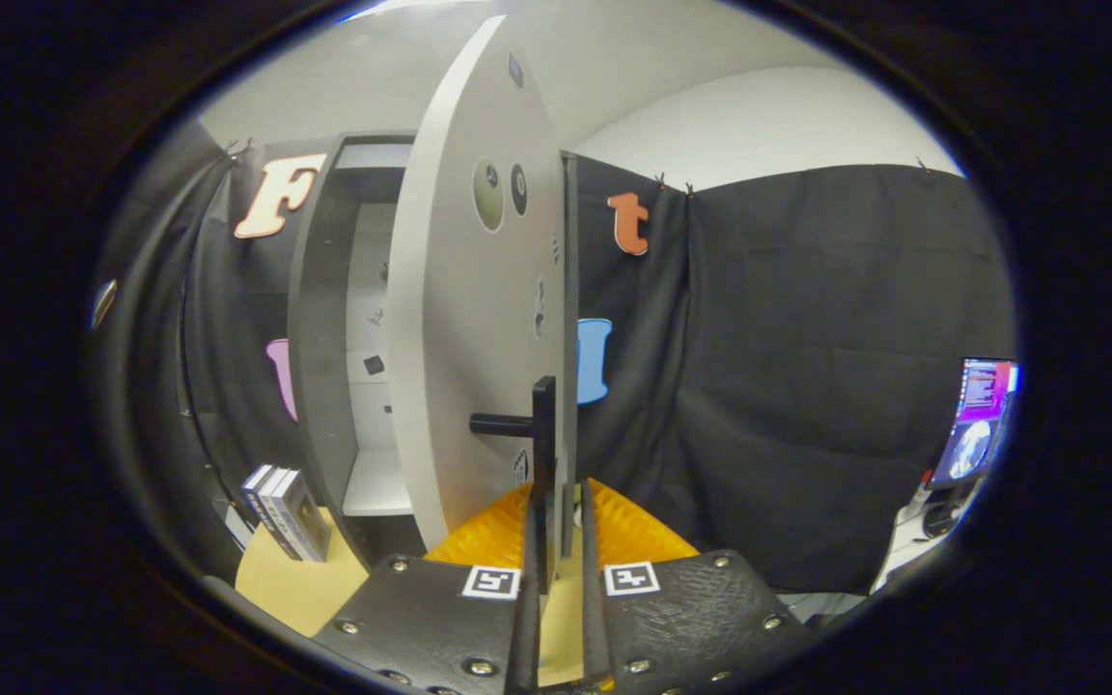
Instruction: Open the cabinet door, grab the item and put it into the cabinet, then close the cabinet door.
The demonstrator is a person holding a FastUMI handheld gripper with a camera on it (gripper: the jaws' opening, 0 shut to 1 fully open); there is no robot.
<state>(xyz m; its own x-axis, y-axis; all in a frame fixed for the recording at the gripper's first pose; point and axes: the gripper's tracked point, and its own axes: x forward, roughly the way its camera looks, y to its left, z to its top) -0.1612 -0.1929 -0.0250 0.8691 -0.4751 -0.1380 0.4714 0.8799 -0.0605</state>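
The tool (553,560) is clamped on the black handle (543,454) of the half-open cabinet door (464,319); a crooked pull could slip the thin bar free.

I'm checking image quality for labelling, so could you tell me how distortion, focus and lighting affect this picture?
Gripper view: fisheye bends the open cabinet door into a bowed shape; the gripper, fingers closed on the black door handle, looks sharp; the cabinet interior is evenly lit; the books sit dim and slightly soft; the monitor glows bright.
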